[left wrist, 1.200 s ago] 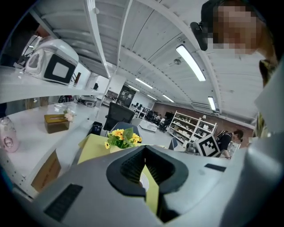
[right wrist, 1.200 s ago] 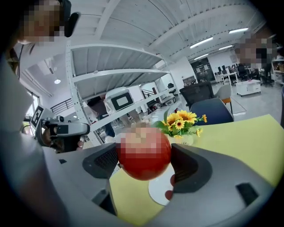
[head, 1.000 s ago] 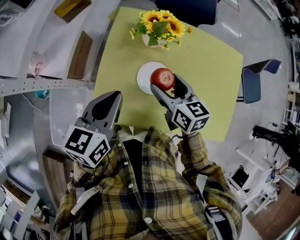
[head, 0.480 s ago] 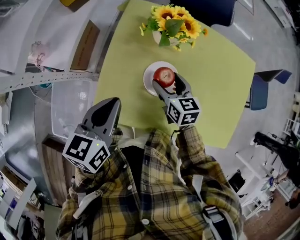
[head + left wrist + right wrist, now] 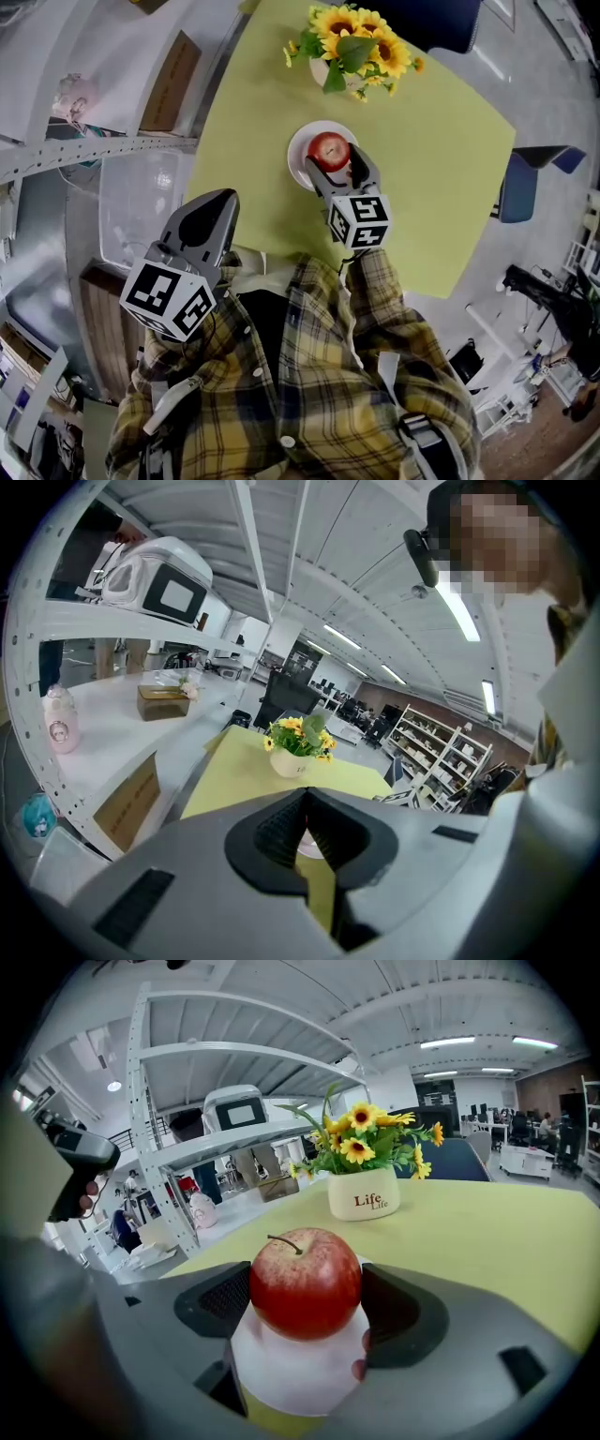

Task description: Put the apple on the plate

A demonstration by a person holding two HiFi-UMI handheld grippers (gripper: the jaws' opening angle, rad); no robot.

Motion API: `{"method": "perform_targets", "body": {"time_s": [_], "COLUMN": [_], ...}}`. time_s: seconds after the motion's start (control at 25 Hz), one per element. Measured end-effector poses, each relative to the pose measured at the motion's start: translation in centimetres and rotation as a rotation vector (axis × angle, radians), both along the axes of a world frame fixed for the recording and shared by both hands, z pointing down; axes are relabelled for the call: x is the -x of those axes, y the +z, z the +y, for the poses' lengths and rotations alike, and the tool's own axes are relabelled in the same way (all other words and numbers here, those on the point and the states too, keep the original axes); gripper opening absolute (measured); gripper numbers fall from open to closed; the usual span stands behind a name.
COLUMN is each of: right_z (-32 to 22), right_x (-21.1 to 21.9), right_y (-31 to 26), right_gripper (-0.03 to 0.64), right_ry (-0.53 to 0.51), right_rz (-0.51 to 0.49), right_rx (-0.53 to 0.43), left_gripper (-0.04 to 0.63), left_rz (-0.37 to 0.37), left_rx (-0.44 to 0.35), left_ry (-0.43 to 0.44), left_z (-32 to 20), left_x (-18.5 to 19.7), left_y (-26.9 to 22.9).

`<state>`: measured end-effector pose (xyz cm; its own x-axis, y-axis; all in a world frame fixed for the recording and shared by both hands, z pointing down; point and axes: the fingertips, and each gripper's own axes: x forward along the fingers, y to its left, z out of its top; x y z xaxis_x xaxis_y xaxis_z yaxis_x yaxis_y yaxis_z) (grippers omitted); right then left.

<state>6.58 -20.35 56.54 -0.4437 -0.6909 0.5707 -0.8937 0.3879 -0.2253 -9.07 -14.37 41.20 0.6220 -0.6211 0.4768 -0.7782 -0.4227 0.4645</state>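
Apple (image 5: 329, 150) (image 5: 305, 1282), red with a thin stem standing up, sits between the jaws of the right gripper (image 5: 335, 163) (image 5: 305, 1299), and both dark pads press against its sides, so the jaws are pinching it. It is directly over the white plate (image 5: 299, 165) (image 5: 281, 1377), which lies on the yellow-green counter (image 5: 431, 169) (image 5: 511, 1232); from where I stand I cannot tell whether the fruit's underside touches the plate or hangs just above it. The plate's white surface shows below the apple in the right gripper view, and its rim peeks out to the left of the fruit from overhead. Just beyond the plate stands a cream pot of sunflowers (image 5: 352, 42) (image 5: 364, 1194) (image 5: 298, 747), upright, with "Life" printed on its side. The right gripper's marker cube (image 5: 360, 221) sits at the near end of that tool, close to the person's plaid shirt (image 5: 309, 375). The left gripper (image 5: 210, 208) (image 5: 305, 797) is held back near the person's chest, off the near-left edge of the counter and well apart from the plate; its jaws are pressed together with nothing between them. A brown cardboard box (image 5: 169, 84) (image 5: 127, 803) lies on the white shelving to the left of the counter, and a blue chair (image 5: 520, 183) stands off its right side.
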Motion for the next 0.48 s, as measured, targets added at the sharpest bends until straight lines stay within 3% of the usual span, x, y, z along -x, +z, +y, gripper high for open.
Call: {"method": "perform_targets", "body": {"time_s": [0.48], "right_z": [0.7], "right_x": [0.8], "right_y": [0.2], "right_gripper": [0.367], "right_ry": [-0.023], "right_rz": [0.09], "right_rx": [0.023], "left_gripper": [0.008], "left_rz": [0.02], "left_rx": [-0.012], "left_ry": [0.064], "left_z": [-0.6], "left_x": [-1.1], "left_y": [-0.3]}}
